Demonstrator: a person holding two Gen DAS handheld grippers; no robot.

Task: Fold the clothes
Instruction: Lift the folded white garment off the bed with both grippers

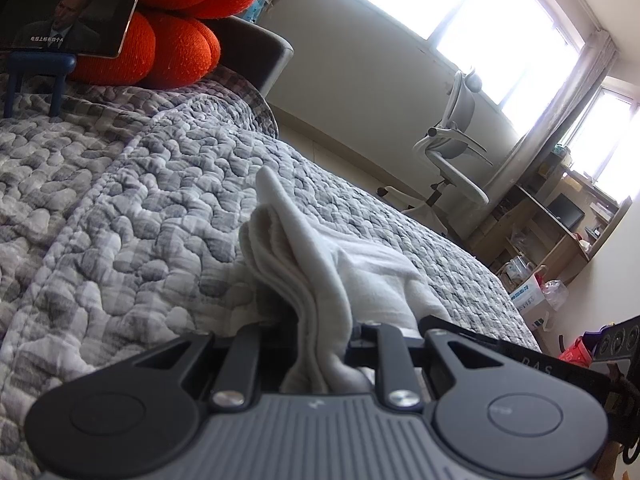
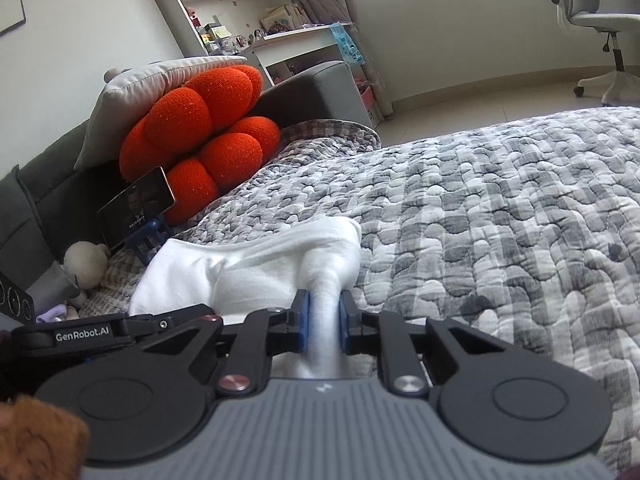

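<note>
A white garment (image 1: pixel 320 264) lies bunched on the grey quilted bed. My left gripper (image 1: pixel 324 340) is shut on a folded edge of it; the cloth rises in a peak beyond the jaws and hides the fingertips. In the right wrist view the same white garment (image 2: pixel 248 268) stretches leftward across the quilt. My right gripper (image 2: pixel 325 320) is shut on a gathered bunch of it between the blue pads (image 2: pixel 305 320). The left gripper's body (image 2: pixel 120 330) shows at the left of this view, close beside the right one.
The grey quilt (image 2: pixel 500 220) covers the bed. An orange cushion (image 2: pixel 208 128), a phone on a blue stand (image 2: pixel 138 204) and a small plush toy (image 2: pixel 86 260) sit at the headboard. A white office chair (image 1: pixel 452 160) and a desk (image 1: pixel 552 220) stand past the bed's edge.
</note>
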